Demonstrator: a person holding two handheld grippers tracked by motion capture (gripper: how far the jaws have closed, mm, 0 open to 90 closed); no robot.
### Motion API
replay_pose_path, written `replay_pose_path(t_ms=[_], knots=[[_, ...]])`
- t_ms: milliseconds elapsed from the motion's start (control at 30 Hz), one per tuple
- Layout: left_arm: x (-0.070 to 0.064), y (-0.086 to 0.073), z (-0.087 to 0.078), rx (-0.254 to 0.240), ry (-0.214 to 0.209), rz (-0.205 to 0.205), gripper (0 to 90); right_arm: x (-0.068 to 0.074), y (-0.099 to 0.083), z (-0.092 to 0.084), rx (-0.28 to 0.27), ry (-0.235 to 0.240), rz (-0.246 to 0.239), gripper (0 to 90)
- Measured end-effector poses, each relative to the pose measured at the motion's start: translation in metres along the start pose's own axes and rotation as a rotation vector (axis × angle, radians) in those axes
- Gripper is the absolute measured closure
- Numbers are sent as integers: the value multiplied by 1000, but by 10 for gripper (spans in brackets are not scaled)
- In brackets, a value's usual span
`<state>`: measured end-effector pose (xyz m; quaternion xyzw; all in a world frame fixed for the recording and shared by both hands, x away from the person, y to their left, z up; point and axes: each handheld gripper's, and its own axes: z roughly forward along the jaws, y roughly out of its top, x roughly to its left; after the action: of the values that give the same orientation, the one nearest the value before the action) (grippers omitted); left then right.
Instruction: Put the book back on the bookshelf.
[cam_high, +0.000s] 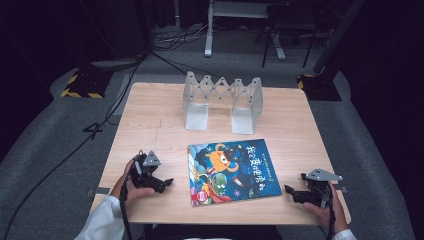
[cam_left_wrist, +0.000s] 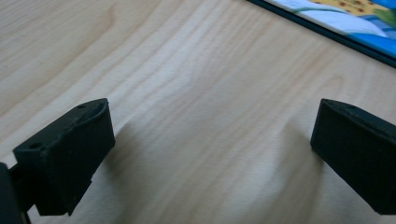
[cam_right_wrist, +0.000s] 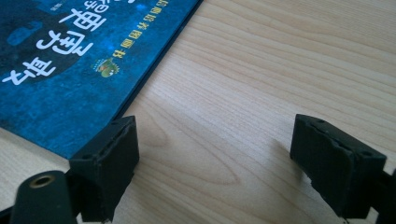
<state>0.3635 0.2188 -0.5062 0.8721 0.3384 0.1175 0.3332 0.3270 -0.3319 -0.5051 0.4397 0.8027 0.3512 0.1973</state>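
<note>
A blue picture book (cam_high: 232, 170) with cartoon monsters on its cover lies flat near the table's front edge. My left gripper (cam_high: 167, 182) rests on the wood just left of the book, pointing toward it. In the left gripper view its jaws (cam_left_wrist: 212, 149) stand wide apart over bare wood, with the book's edge (cam_left_wrist: 345, 23) ahead at the upper right. My right gripper (cam_high: 290, 191) rests to the right of the book, also pointing at it. In the right gripper view it (cam_right_wrist: 215, 154) is open with nothing between the jaws, and the book's corner (cam_right_wrist: 70, 60) lies by the left jaw.
A clear expanding book stand (cam_high: 222, 100) with two upright plates stands at the back of the light wooden table (cam_high: 150, 125). Cables and equipment legs lie on the grey floor beyond. A hand holds each gripper at the front edge.
</note>
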Motion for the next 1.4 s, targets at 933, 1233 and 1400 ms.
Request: replay_pose_path(t_ms=[933, 1233, 1400], knots=[[-30, 4, 4, -2, -67, 82, 3, 27, 23, -18, 134, 170, -186, 450], [-32, 5, 5, 0, -76, 100, 7, 35, 28, -16, 221, 196, -197, 491], [-36, 6, 6, -3, -91, 113, 11, 36, 28, -13, 241, 203, -202, 490]])
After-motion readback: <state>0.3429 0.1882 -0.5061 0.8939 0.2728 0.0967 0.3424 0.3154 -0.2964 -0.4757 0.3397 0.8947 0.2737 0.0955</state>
